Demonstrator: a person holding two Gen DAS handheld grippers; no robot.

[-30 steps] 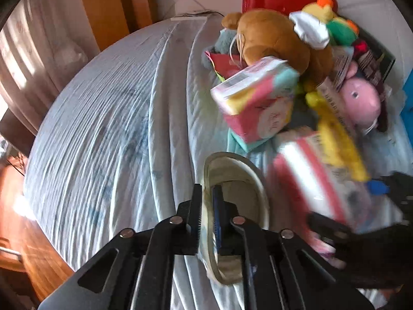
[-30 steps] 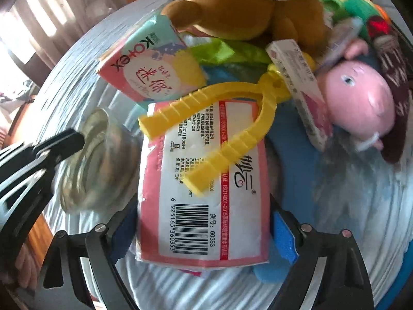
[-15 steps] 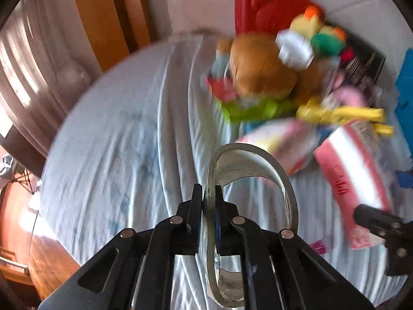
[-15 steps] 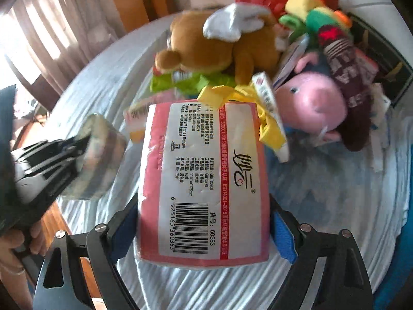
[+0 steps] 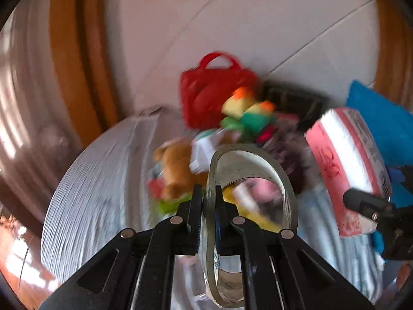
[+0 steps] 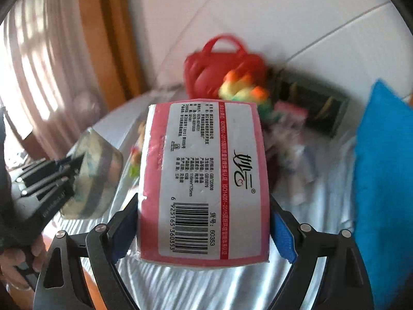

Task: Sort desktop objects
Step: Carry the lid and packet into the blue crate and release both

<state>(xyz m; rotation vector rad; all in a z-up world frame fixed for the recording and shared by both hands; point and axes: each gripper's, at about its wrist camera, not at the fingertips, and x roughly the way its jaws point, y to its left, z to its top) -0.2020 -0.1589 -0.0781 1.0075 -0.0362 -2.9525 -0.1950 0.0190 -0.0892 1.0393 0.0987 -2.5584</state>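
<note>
- Two grippers, each loaded, both up off the bed.
- Left gripper (image 5: 207, 222): jaws nearly together, pinched on the wall of the tape roll (image 5: 251, 196). One pad inside the ring, one outside. Roll hangs edge-on in front of the left wrist camera, clear of the striped bedsheet (image 5: 98, 196).
- Tape roll handling, my read: light, stiff ring, smooth wall. A wall pinch is the only sensible hold, but the roll can pivot about the pads if swung. Keep the pinch deep, not on the rim edge.
- Middle, against the wall: blurred pile with a brown plush bear (image 5: 175, 170), a red handbag (image 5: 214, 90), and a green-yellow-orange plush toy (image 5: 247, 111). All unsorted.
- Right gripper (image 6: 204, 230): jaws spread wide, blue pads pressed on both long sides of the pink tissue pack (image 6: 206, 180). Barcode face up toward the camera. Pack sits between the fingers, above the sheet.
- Tissue pack handling, my read: light, soft, film-wrapped, so it squashes and the film is slick. Side squeeze near the middle is fine; more force just crushes it. Could slide out forwards if tipped down.
- Far right: blue cushion (image 6: 382, 170) at the bed edge, beside the pack's path.
- Drop-off spot for either item not visible.
</note>
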